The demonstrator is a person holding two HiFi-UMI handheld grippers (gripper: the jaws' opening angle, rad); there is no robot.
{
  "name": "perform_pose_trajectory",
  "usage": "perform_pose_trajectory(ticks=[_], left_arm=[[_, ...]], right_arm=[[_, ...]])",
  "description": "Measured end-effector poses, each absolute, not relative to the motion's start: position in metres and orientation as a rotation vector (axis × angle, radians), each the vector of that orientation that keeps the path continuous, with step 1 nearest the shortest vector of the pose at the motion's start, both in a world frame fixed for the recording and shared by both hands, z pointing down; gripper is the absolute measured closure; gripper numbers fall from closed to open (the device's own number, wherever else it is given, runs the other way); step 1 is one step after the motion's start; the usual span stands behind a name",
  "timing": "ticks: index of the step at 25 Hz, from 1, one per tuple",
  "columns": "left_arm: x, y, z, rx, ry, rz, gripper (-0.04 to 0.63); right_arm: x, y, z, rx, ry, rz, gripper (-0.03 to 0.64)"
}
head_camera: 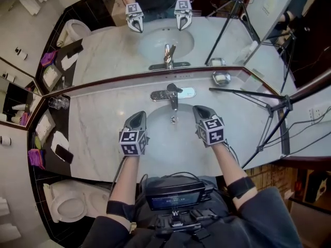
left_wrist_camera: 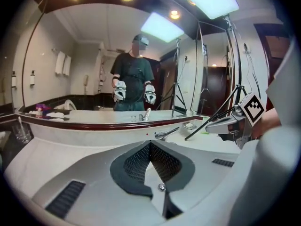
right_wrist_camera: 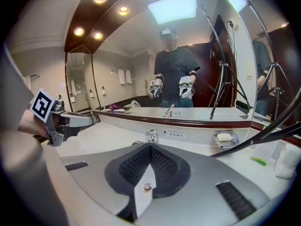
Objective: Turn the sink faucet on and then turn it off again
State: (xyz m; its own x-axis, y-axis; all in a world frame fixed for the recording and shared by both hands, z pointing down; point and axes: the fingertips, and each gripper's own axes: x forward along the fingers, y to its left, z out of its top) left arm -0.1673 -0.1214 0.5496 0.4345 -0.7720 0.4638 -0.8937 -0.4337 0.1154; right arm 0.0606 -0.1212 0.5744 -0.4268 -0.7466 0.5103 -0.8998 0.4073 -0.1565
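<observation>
A: What lies beneath us?
B: The sink (head_camera: 170,143), right below our left claw (head_camera: 138,115) and right claw (head_camera: 199,110).
A: How do we hold them?
B: Both pinched closed, gripping nothing.
A: And the faucet (head_camera: 173,94)?
B: Just ahead, between their tips, untouched.

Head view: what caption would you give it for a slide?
With jaws shut and empty, the left gripper and right gripper hover by the sink, flanking the faucet.

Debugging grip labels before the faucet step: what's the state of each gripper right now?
Left gripper: closed, nothing between the jaws.
Right gripper: closed, nothing between the jaws.
</observation>
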Motion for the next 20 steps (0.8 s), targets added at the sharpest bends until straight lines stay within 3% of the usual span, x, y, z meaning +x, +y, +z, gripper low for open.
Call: perform_pose_trajectory(ticks=[10, 20], left_arm=[[-0.196, -0.107, 0.547, 2.298, -1.512, 0.462, 0.592], [-0.181, -0.119, 0.554, 2.372, -1.497, 0.604, 0.591]], right_arm=[[0.053, -0.119, 0.572, 1.406, -2.322, 0.579, 0.597], [0.053, -0.116, 0.576, 1.408, -2.314, 0.589, 0.597]])
